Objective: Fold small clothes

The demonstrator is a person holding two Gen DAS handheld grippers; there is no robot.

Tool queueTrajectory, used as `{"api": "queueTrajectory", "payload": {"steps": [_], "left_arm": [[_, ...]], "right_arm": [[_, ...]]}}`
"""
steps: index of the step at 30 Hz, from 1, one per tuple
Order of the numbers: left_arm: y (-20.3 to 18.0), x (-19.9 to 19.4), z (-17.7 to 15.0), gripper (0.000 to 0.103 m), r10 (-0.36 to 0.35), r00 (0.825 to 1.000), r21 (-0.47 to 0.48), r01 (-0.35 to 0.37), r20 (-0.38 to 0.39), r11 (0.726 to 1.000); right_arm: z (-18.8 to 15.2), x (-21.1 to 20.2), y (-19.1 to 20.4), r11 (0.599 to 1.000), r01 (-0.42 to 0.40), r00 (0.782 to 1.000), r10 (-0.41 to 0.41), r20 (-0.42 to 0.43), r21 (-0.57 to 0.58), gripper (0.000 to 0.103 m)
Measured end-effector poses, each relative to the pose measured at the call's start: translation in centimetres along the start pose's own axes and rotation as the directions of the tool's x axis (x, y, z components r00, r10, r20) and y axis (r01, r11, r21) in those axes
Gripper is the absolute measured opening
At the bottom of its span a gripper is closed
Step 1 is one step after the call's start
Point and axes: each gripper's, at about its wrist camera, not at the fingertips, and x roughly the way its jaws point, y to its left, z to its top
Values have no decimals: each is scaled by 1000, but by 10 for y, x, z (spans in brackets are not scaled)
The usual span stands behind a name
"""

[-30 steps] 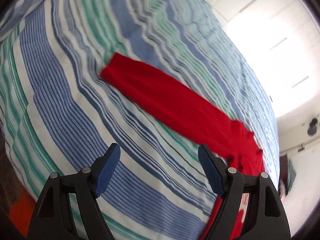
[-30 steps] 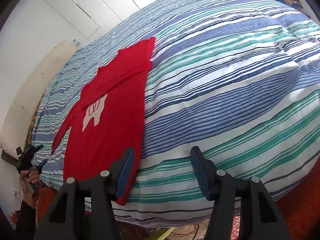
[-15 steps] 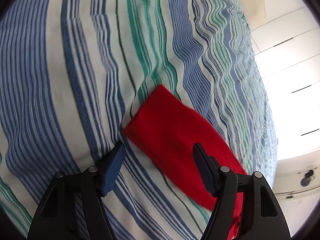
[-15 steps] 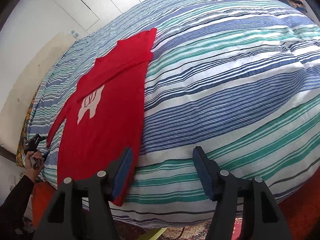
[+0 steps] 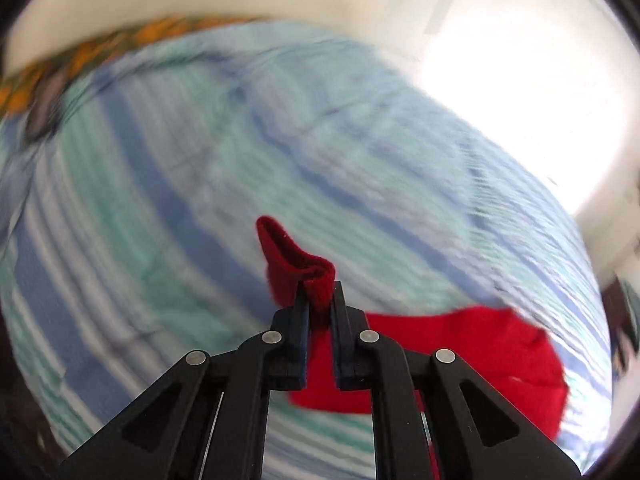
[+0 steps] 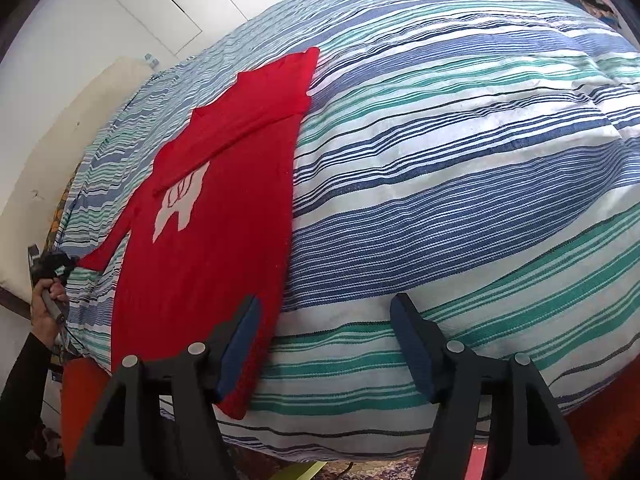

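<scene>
From the left wrist, the left gripper [image 5: 319,304] is pinching the cuff of the sleeve [image 5: 292,264] of the red sweater [image 5: 472,356], its two fingers drawn close together with the red knit folded between them. The cuff is standing up above the fingertips, and the rest of the garment is lying lower right over the striped duvet [image 5: 180,200], which is blurred here. A band of orange patterned fabric [image 5: 80,60] is showing along the far edge of the bed.

From the right wrist, the right gripper [image 6: 324,340] is hovering with its fingers spread wide and holding nothing, near the bed's near edge. The red sweater [image 6: 208,264] is lying flat on the left part of the striped duvet [image 6: 460,168], white motif [image 6: 178,204] facing up, hem hanging over the near edge beside the gripper's left finger. At the far left edge the left gripper [image 6: 52,266] is gripping the sleeve tip.
</scene>
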Motion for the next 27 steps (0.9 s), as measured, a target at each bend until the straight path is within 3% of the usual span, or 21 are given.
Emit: {"api": "queueTrajectory", "payload": {"steps": [2, 4, 7, 8, 10, 11, 13, 16, 17, 19, 24, 27], "left_arm": [[-70, -21, 4, 7, -118, 993, 108, 114, 31, 988], [-135, -36, -2, 7, -224, 974, 192, 214, 32, 958], [-227, -51, -43, 8, -357, 934, 309, 349, -32, 885], [-260, -48, -66, 13, -391, 917, 360, 394, -85, 846], [-304, -36, -123, 38, -375, 903, 434, 429, -209, 792], [-312, -30, -148, 62, -335, 910, 455, 413, -245, 789], [-311, -15, -199, 68, -256, 914, 502, 389, -316, 772], [-278, -19, -265, 67, -186, 881, 539, 420, -435, 730], [-257, -21, -272, 67, -162, 878, 539, 412, -450, 734], [-215, -25, -259, 67, -134, 879, 512, 384, -458, 768], [-127, -2, -160, 67, -49, 931, 421, 211, -362, 882], [-95, 22, -129, 66, -34, 941, 388, 172, -337, 905]], "right_arm": [[0, -2, -2, 1000, -17, 1000, 17, 5, 11, 68], [0, -4, -4, 999, -35, 999, 35, 11, 26, 67], [1, -7, -7, 997, -63, 998, 62, 22, 47, 67], [1, -8, -8, 996, -69, 997, 68, 25, 51, 67], [2, -10, -8, 996, -77, 997, 75, 27, 54, 67], [2, -10, -8, 995, -80, 997, 79, 28, 54, 67], [2, -12, -8, 995, -88, 996, 86, 32, 56, 67], [2, -14, -9, 993, -101, 995, 99, 35, 54, 67], [2, -15, -10, 993, -106, 994, 105, 34, 54, 67], [1, -15, -11, 992, -117, 993, 115, 32, 54, 67], [3, -11, -14, 988, -134, 991, 133, 27, 74, 67], [5, -7, -15, 988, -133, 991, 132, 21, 80, 67]]}}
